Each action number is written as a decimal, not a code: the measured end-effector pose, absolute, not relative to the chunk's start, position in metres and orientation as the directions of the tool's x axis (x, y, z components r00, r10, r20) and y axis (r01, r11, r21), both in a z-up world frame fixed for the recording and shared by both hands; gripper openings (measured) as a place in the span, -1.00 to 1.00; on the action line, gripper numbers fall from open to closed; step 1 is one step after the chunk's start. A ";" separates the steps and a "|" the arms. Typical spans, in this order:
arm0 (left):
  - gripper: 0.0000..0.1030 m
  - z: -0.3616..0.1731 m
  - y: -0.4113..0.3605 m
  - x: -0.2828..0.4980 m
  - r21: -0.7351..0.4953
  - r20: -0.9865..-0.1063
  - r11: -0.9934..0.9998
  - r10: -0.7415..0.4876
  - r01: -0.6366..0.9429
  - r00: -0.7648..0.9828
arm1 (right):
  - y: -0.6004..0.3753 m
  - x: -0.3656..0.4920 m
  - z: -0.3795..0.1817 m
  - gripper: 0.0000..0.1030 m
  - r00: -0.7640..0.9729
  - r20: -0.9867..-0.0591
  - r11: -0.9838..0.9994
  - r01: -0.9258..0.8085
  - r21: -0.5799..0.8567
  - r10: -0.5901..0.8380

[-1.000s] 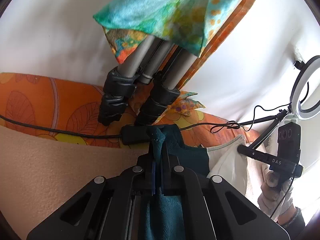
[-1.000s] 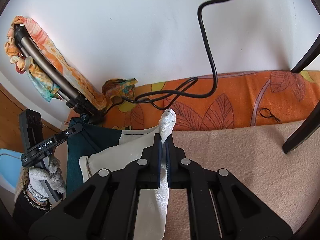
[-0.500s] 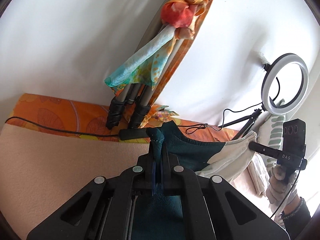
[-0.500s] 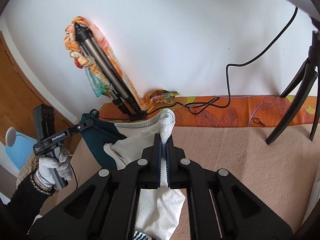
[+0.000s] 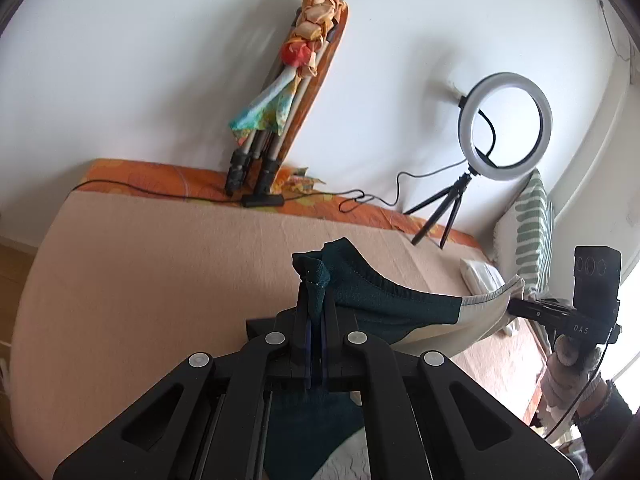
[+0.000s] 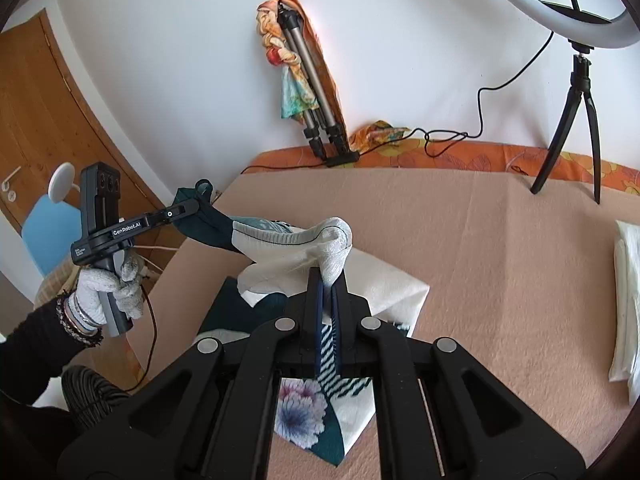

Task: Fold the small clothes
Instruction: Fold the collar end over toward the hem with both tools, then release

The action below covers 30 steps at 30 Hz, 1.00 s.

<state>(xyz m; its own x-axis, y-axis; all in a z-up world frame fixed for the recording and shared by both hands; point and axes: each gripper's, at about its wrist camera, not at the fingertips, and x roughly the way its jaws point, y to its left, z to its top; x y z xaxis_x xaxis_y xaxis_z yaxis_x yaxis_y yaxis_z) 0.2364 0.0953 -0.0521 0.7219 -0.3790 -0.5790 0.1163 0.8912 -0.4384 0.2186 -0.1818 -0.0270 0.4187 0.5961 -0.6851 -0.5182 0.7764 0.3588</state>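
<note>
The dark teal end of the garment is clamped in the left hand-held gripper, whose fingers are closed on it. Compared with a second ago, both grippers have been raised and drawn back, so far more of the beige bed cover is seen. The garment's white end is pinched by the closed right hand-held gripper, and the cloth is held above the bed, sagging between the two grippers.

Beige blanket-covered bed, ring-light tripod, folded white cloth, garment's lower part on it.
</note>
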 end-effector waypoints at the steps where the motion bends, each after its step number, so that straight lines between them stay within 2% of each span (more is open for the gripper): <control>1: -0.97 -0.058 0.092 0.226 -0.429 -0.592 0.895 -0.379 0.120 0.711 | -0.183 0.206 -0.032 -0.90 0.421 -0.690 0.781 -0.516 0.351 0.588; 5: -0.97 -0.083 0.081 0.191 -0.395 -0.648 0.909 -0.380 0.136 0.660 | -0.187 0.169 -0.058 -0.90 0.414 -0.721 0.799 -0.508 0.322 0.555; 9: -0.95 -0.094 0.075 0.171 -0.360 -0.668 0.919 -0.374 0.162 0.643 | -0.190 0.146 -0.073 -0.90 0.420 -0.736 0.809 -0.511 0.291 0.530; 13: -0.93 -0.093 0.068 0.151 -0.317 -0.672 0.926 -0.371 0.205 0.641 | -0.191 0.130 -0.077 -0.90 0.470 -0.750 0.828 -0.531 0.181 0.466; 15: -0.87 -0.093 0.066 0.141 -0.285 -0.685 0.931 -0.363 0.226 0.632 | -0.194 0.123 -0.078 -0.90 0.474 -0.755 0.829 -0.534 0.163 0.454; 19: -0.87 -0.093 0.068 0.120 -0.244 -0.710 0.933 -0.358 0.266 0.606 | -0.204 0.109 -0.078 -0.86 0.491 -0.766 0.838 -0.535 0.111 0.415; 23: -0.87 -0.088 0.076 0.099 -0.210 -0.711 0.935 -0.346 0.285 0.612 | -0.219 0.094 -0.071 -0.78 0.484 -0.768 0.838 -0.532 0.123 0.420; 28: -0.85 -0.084 0.082 0.091 -0.169 -0.732 0.939 -0.324 0.300 0.599 | -0.238 0.078 -0.055 -0.07 0.485 -0.735 0.834 -0.514 0.198 0.473; 30: -0.76 -0.085 0.085 0.097 -0.212 -0.730 0.938 -0.339 0.275 0.594 | -0.246 0.083 -0.057 0.03 0.467 -0.732 0.842 -0.463 0.277 0.497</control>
<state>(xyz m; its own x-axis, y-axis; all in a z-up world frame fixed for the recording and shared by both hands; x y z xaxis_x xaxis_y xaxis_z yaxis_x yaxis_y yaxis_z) 0.0968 0.0846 -0.0852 0.5940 -0.3389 -0.7296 0.2748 0.9379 -0.2119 0.0831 -0.2464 -0.0566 0.4667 0.4969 -0.7316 -0.4630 0.8421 0.2766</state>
